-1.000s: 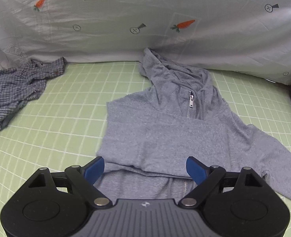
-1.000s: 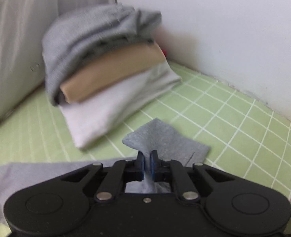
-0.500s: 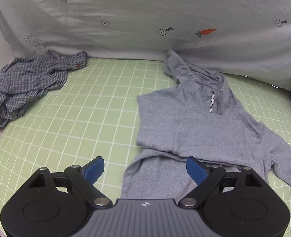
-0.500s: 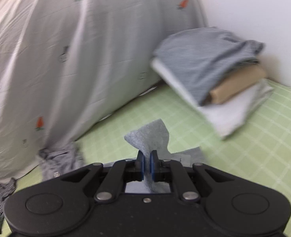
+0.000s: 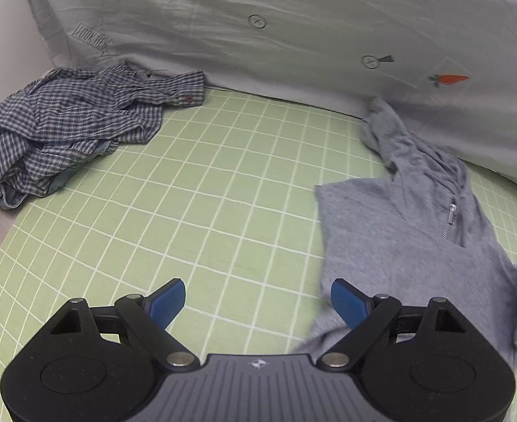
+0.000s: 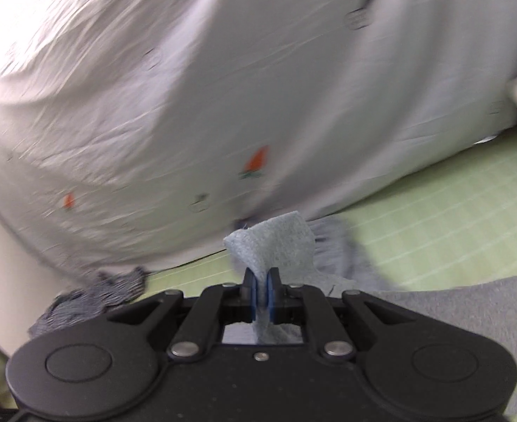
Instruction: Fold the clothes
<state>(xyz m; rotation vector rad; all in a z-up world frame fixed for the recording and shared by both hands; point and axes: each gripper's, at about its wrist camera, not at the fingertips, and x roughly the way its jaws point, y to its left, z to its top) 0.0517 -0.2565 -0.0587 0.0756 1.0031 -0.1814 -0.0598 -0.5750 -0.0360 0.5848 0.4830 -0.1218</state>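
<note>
One hoodie (image 5: 416,246), one plaid shirt (image 5: 72,123).

Green gridded mat (image 5: 223,190) under grey hoodie (image 5: 416,246), plaid shirt (image 5: 72,123).

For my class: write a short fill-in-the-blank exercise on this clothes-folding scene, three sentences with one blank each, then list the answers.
1. The right gripper is shut on a fold of the grey ____.
2. The left gripper hovers over the green mat with its jaws ____.
3. The crumpled shirt at the mat's far left has a ____ pattern.

Answers: hoodie; open; checked
</note>
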